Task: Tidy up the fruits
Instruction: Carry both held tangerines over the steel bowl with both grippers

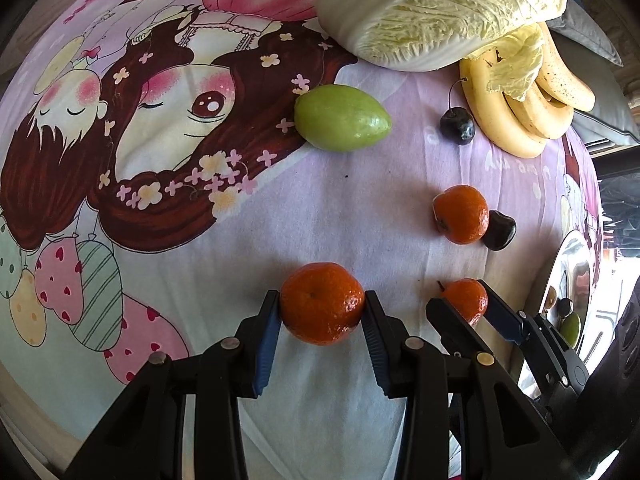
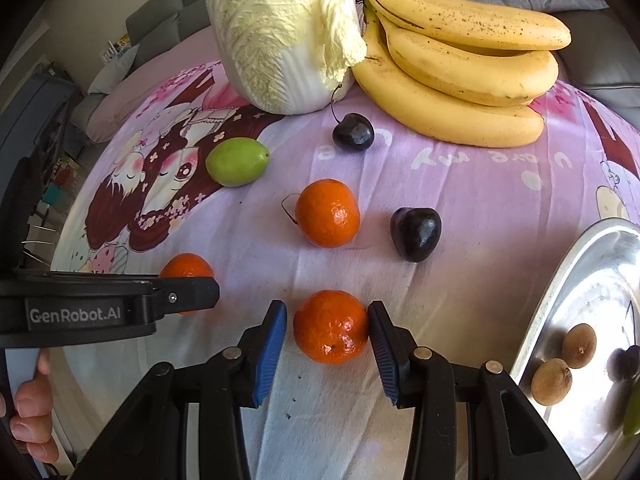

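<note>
Left gripper [image 1: 322,312]: jaws clamped on a mandarin [image 1: 322,303], both pads against its sides, resting on the printed cloth [image 1: 320,208].
Right gripper [image 2: 327,332]: jaws apart around a second mandarin [image 2: 330,326]; right pad touching, left pad just clear.
Beyond the jaws: third mandarin [image 2: 327,213], two dark cherries, green fruit [image 2: 237,162], bananas [image 2: 460,68], cabbage [image 2: 280,28].
Right of the right jaws: steel tray [image 2: 560,300].
</note>
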Demonstrator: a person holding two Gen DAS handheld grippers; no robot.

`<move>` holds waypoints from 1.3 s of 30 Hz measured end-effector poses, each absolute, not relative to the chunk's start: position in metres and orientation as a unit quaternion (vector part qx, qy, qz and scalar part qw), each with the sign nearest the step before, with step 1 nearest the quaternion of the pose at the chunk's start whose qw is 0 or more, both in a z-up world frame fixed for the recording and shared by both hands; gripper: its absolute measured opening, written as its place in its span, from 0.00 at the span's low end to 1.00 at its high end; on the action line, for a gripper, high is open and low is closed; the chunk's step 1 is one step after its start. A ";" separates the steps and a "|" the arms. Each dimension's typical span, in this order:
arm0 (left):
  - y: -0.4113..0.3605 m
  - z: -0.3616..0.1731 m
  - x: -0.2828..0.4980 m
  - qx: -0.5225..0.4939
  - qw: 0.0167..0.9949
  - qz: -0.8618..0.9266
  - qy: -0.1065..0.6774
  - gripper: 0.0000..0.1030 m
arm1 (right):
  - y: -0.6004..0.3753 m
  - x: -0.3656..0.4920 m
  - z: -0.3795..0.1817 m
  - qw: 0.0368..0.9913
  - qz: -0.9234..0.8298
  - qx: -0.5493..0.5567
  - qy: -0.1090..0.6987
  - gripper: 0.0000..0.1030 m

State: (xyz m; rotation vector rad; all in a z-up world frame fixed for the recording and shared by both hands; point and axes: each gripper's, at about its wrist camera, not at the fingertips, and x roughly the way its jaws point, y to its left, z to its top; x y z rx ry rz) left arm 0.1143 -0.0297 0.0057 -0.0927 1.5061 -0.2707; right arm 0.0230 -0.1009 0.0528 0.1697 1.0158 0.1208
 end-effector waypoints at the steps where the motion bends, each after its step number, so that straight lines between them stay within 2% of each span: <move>1: -0.031 0.005 0.115 -0.042 0.720 -0.124 0.681 0.41 | -0.101 0.023 0.053 0.869 0.057 0.081 0.485 0.41; 3: -0.031 0.004 0.113 -0.042 0.721 -0.127 0.680 0.41 | -0.101 0.024 0.053 0.870 0.055 0.081 0.484 0.38; 16: -0.042 0.019 0.114 -0.028 0.725 -0.125 0.677 0.41 | -0.104 0.011 0.075 0.883 0.064 0.093 0.456 0.37; 39: -0.155 0.094 0.082 0.090 0.743 -0.170 0.641 0.41 | -0.189 -0.070 0.118 0.907 -0.027 0.137 0.398 0.37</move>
